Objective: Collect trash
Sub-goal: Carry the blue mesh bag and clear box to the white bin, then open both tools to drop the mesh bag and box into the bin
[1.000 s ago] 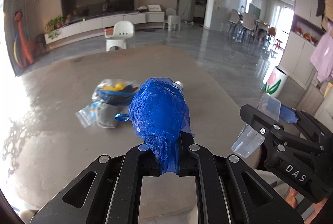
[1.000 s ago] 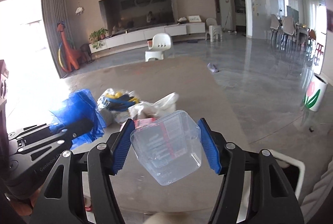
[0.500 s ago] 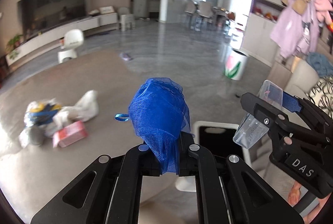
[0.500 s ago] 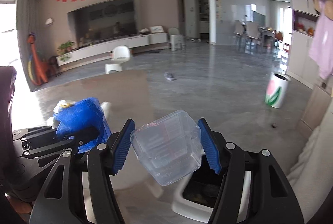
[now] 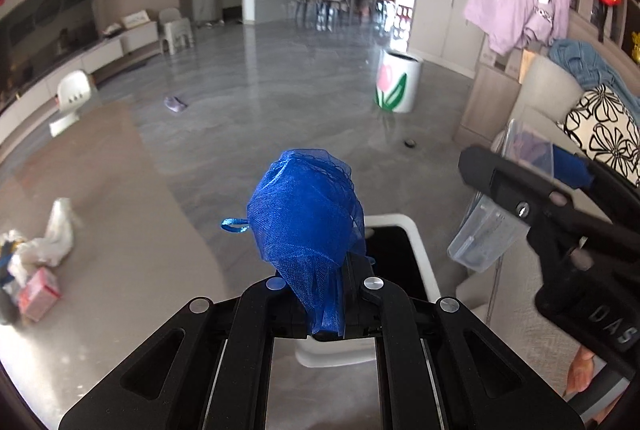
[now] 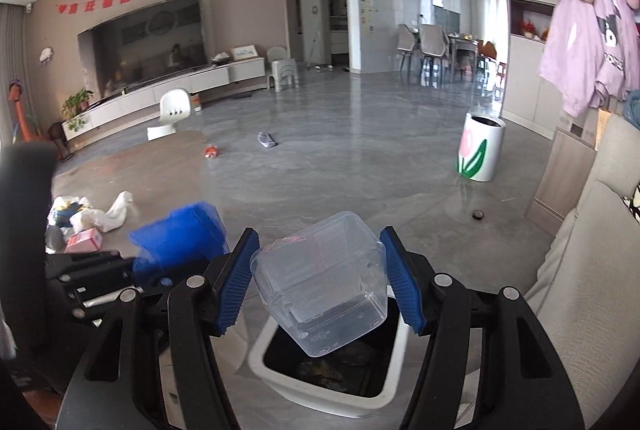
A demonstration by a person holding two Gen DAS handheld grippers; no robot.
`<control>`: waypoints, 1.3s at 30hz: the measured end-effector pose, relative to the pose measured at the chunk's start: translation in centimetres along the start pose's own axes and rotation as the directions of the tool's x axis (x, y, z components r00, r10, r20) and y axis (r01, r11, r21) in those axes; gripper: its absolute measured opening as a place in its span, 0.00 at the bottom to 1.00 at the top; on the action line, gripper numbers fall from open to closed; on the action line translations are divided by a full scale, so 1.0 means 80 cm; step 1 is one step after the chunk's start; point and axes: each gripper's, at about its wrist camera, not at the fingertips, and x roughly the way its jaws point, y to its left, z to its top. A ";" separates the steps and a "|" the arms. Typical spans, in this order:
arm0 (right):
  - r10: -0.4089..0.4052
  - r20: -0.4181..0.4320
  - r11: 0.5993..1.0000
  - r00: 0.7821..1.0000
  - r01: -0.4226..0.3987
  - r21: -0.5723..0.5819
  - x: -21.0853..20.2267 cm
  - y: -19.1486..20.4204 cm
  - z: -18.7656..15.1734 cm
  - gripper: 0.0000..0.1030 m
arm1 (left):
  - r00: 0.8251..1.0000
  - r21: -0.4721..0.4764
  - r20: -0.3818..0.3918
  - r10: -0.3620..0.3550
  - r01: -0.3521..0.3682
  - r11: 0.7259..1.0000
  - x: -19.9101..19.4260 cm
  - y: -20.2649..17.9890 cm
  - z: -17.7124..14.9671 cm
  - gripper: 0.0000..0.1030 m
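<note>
Two loads up: left hand-held gripper (image 5: 326, 294) is pressed together, pinching a blue mesh pouch (image 5: 306, 214); right hand-held gripper (image 6: 318, 284) stands partly spread, its blue pads (image 6: 234, 286) clamping a clear plastic container (image 6: 320, 278). Both hang above the white trash bin (image 6: 280, 386) on the floor beside the table (image 5: 100, 230), where more trash (image 6: 86, 220) lies further off.

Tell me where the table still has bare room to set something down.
The table is bare across its middle and its curved near edge beside the white bin. It is crowded only at the far left, where the trash pile of white plastic and a pink packet lies. Both grippers are full.
</note>
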 end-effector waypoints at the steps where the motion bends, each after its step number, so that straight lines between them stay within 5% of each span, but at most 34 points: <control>1: -0.005 -0.002 1.000 1.000 0.005 0.008 0.003 -0.007 -0.002 0.61 | 1.000 -0.001 -0.015 -0.010 0.010 1.000 0.010 -0.004 0.000 0.07; 6: -0.026 -0.018 1.000 0.999 0.027 0.009 0.014 -0.022 -0.012 0.61 | 0.996 0.027 -0.072 -0.045 0.047 0.999 0.052 -0.021 -0.003 0.13; 8: -0.035 -0.024 0.999 0.999 0.035 0.012 0.019 -0.026 -0.014 0.61 | 0.991 0.025 -0.119 -0.062 0.065 0.998 0.069 -0.025 -0.003 0.52; 9: -0.037 -0.028 0.999 0.999 0.038 0.013 0.021 -0.029 -0.014 0.61 | 0.988 0.020 -0.145 -0.059 0.062 0.998 0.077 -0.027 -0.003 0.95; 22: -0.038 -0.062 0.999 0.997 0.039 0.015 0.041 -0.028 -0.016 0.61 | 0.992 0.057 -0.116 0.047 -0.040 0.998 0.080 -0.025 -0.002 0.95; 32: -0.002 -0.098 1.000 0.995 0.002 0.003 0.085 -0.016 -0.022 0.62 | 0.979 -0.002 -0.058 0.197 -0.198 0.980 0.045 0.027 0.000 0.95; 33: -0.005 -0.115 1.000 0.993 0.004 -0.011 0.091 -0.012 -0.023 0.64 | 0.977 -0.007 -0.058 0.204 -0.205 0.979 0.041 0.032 0.001 0.95; 35: -0.017 -0.151 0.999 0.988 0.010 -0.050 0.104 -0.004 -0.025 0.94 | 0.976 -0.025 -0.055 0.211 -0.213 0.977 0.033 0.042 0.001 0.95; 39: -0.020 -0.186 0.998 0.982 0.008 -0.063 0.112 -0.003 -0.024 0.97 | 0.973 -0.035 -0.048 0.228 -0.230 0.973 0.021 0.055 -0.008 0.95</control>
